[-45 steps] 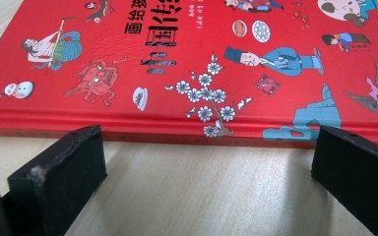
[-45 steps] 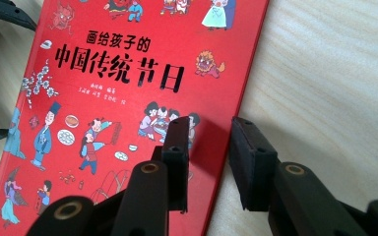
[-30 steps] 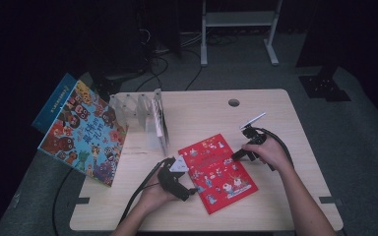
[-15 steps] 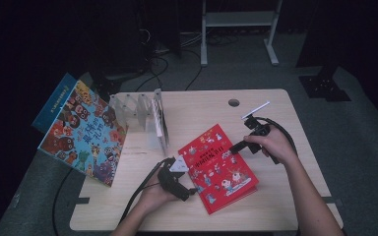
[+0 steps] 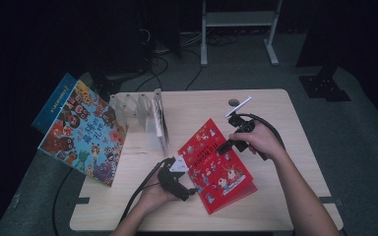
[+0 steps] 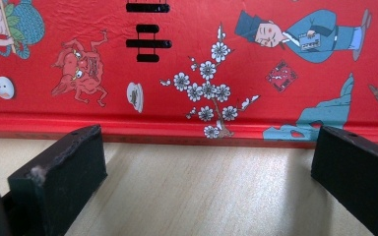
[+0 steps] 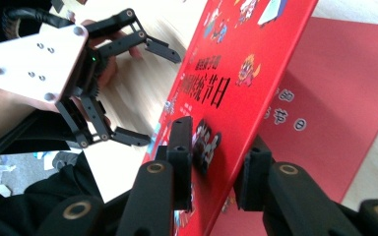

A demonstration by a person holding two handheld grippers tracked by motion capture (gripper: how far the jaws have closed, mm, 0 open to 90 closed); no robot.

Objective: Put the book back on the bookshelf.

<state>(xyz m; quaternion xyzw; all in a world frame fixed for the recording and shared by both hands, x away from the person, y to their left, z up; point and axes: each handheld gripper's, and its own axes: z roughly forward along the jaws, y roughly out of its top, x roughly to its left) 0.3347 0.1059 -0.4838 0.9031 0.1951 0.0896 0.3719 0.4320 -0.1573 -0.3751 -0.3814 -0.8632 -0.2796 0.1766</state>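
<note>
overhead, at the table (image 5: pixel 285 123):
red picture book (image 5: pixel 216 164): near the front edge, cover lifted
right gripper (image 5: pixel 225 146): jaws clamped on the cover's edge
left gripper (image 5: pixel 191 191): jaws spread, at the book's spine
book rack (image 5: pixel 140 114): rear left

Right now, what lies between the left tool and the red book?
Only bare table. In the left gripper view, the left tool stands open just short of the red book, not touching it.
</note>
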